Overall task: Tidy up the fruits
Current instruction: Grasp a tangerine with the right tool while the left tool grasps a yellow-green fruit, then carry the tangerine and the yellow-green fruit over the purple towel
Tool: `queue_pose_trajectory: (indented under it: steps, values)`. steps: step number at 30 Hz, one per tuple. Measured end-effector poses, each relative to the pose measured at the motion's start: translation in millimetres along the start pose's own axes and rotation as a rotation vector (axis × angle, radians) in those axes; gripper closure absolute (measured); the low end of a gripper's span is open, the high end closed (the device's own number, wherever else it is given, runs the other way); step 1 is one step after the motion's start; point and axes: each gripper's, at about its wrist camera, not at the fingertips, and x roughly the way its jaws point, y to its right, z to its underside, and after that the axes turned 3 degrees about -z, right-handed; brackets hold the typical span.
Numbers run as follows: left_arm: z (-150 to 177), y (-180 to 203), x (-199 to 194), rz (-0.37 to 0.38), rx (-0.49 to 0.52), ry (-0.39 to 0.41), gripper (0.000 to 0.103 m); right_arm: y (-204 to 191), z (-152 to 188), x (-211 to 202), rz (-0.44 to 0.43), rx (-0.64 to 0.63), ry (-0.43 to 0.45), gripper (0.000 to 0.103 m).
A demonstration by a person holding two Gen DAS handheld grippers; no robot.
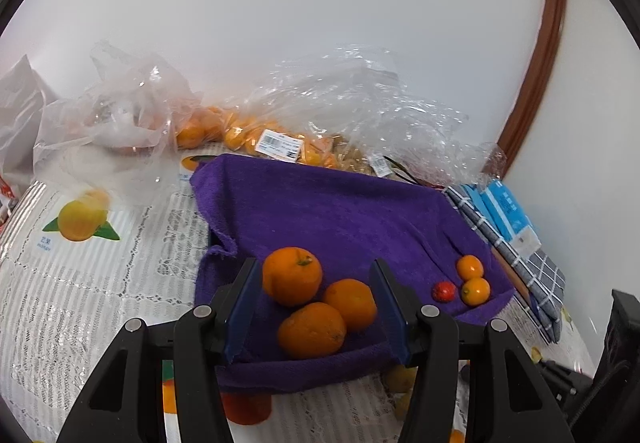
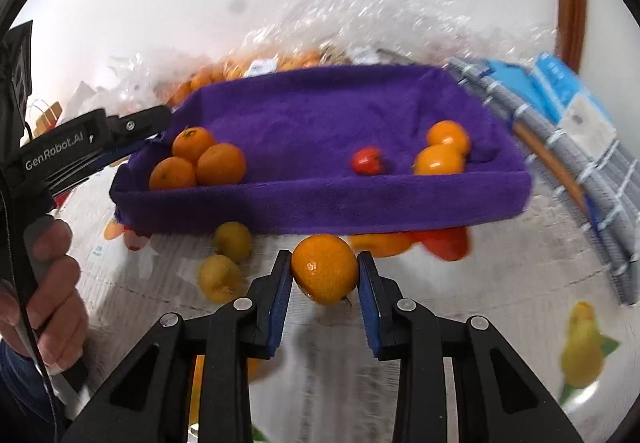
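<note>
A: Between the right hand-held gripper's [image 2: 325, 275] blue pads, what sits?
B: One orange mandarin [image 2: 325, 269], pinched, just in front of the purple towel-lined tray [image 2: 320, 203] on the worktop [image 2: 460, 303].
A: And the left hand-held gripper [image 1: 316, 309]?
B: Spread wide, empty, above three mandarins [image 1: 316, 303] in the tray's left end; two kumquats [image 1: 472, 279] and a small red fruit [image 1: 444, 290] lie at the right.

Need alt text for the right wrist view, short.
The right gripper is shut on an orange just in front of a purple towel-lined tray. The tray holds three oranges at left, a small red fruit and two small oranges at right.
</note>
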Motion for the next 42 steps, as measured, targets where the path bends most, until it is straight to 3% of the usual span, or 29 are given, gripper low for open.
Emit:
queue_pose_trajectory:
  steps: [5,9,14,17,22,27,29,34,42]
  values:
    - [6.6,16.4,-8.2,0.091,0.046,-0.022,0.05,34.3,7.9,-16.0,0.054,0.038,0.015,0.071]
    - [25.3,42.1,-16.5,0.07,0.175,-0.028,0.05,57.3,13.7,-24.8,0.076,0.096,0.022,0.071]
    - [50.4,63.3,-22.8,0.099,0.258,-0.097,0.05,77.0,16.5,-28.2,0.03,0.162,0.023,0.071]
    - [61.1,69.3,-14.6,0.122,0.264,-0.174,0.05,77.3,18.0,-32.0,0.027,0.178,0.045,0.071]
    - [65.6,70.5,-5.3,0.116,0.266,-0.226,0.05,80.3,19.5,-36.6,-0.017,0.195,0.069,0.07]
    - [67.9,65.5,8.6,0.106,0.243,-0.301,0.066,77.2,18.2,-34.5,-0.019,0.186,0.061,0.07]
    - [68.6,66.4,9.4,0.103,0.247,-0.3,0.075,75.7,18.0,-34.8,-0.018,0.178,0.064,0.07]
    - [65.6,60.5,1.5,0.151,0.211,-0.263,0.076,77.2,18.2,-34.6,-0.023,0.185,0.063,0.07]
    - [61.2,59.9,-9.5,0.148,0.209,-0.196,0.076,77.0,19.2,-36.0,-0.017,0.188,0.068,0.071]
